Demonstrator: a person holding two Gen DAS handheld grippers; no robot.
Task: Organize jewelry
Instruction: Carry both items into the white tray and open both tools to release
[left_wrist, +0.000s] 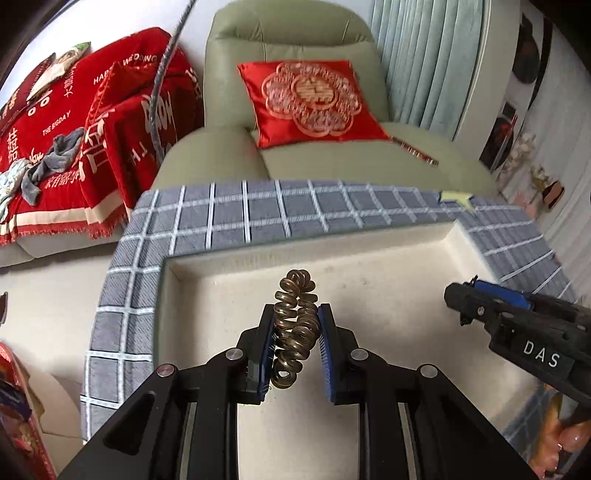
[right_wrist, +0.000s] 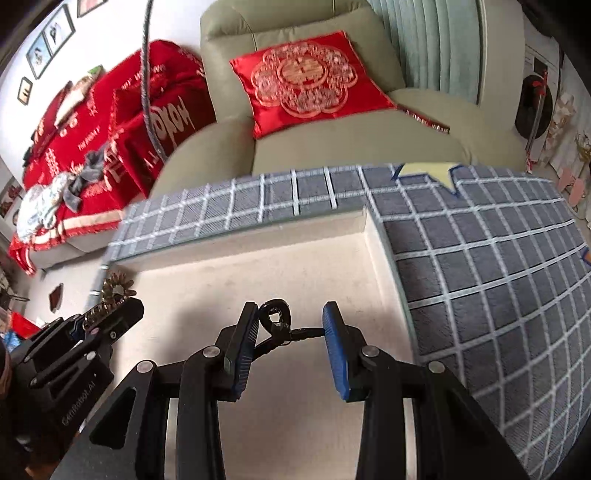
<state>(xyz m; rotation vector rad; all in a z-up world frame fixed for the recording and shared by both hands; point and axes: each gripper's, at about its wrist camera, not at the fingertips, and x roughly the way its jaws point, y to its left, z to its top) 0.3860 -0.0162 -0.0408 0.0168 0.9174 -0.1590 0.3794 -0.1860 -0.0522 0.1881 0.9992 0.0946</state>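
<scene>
2 pieces carried over cream tray (left_wrist: 369, 258) at frame centre: left gripper (left_wrist: 295, 332) clamped on bronze coil bracelet (left_wrist: 295, 325), right gripper (right_wrist: 290, 328) partly closed, pinching black clasp cord (right_wrist: 280, 325). Probably mid-delivery; next calls for lowering onto tray, then easing open.

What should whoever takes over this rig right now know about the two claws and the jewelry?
Left claw: shut on a bronze-coloured spiral coil band, held above the cream shallow tray.
Right claw: shut on a thin black cord with a ring-shaped clasp, which spans the pads, also above the tray.
The tray sits on a grey checked cloth; no item shows on the bare part in view.
Done: both pieces picked up.
Left: set each down in the tray, probably apart.
</scene>
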